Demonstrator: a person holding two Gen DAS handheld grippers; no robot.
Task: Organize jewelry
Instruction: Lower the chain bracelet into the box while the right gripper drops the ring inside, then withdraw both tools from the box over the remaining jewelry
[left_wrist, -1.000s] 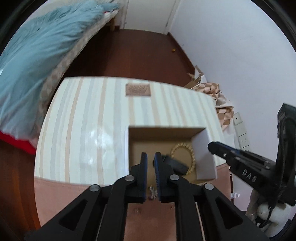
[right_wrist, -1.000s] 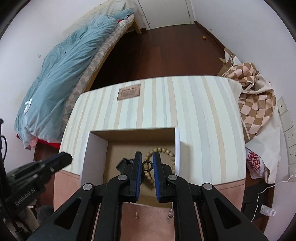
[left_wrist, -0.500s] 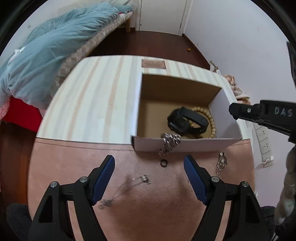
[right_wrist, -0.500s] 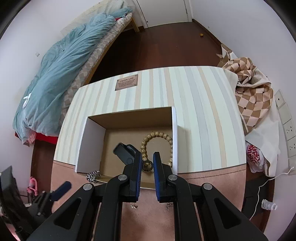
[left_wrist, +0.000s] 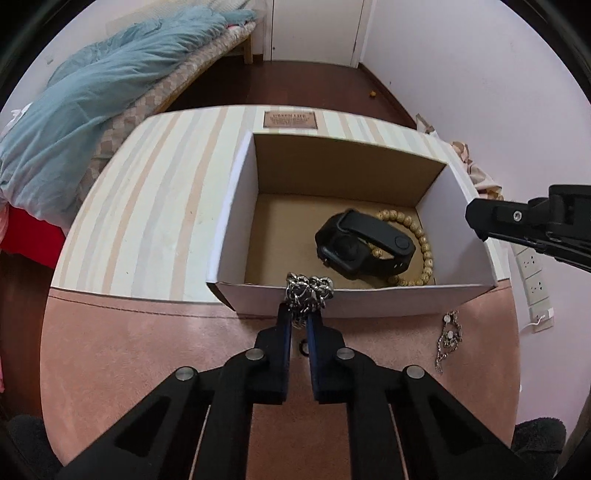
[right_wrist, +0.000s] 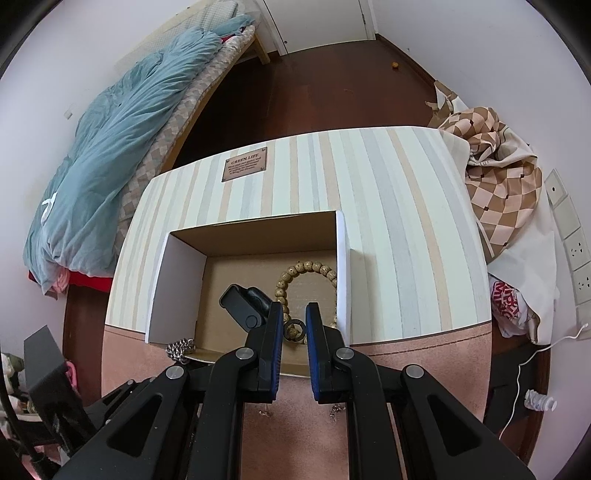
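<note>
A white cardboard box (left_wrist: 229, 221) stands on the table and holds a black smartwatch (left_wrist: 364, 245) and a wooden bead bracelet (left_wrist: 423, 245). A silver chain bracelet (left_wrist: 308, 291) hangs over the box's near wall. My left gripper (left_wrist: 299, 317) is closing on its lower end, pads pressing on the links. My right gripper (right_wrist: 294, 321) hovers over the box's (right_wrist: 177, 288) near right corner, shut on a small dark ring (right_wrist: 294, 329). Below it lie the beads (right_wrist: 306, 267) and the watch (right_wrist: 245, 304). The chain (right_wrist: 180, 349) also shows in this view, at lower left.
On the pink mat (left_wrist: 147, 350) lie a small ring (left_wrist: 303, 347) and a silver necklace (left_wrist: 448, 339). A striped cloth (left_wrist: 155, 192) covers the far table. A bed with a blue duvet (right_wrist: 110, 155) stands left, and a checked cloth heap (right_wrist: 498, 177) right.
The left gripper opened wide, sank toward the box's near wall and shut on the silver chain draped there. The right gripper kept its ring and barely moved.
</note>
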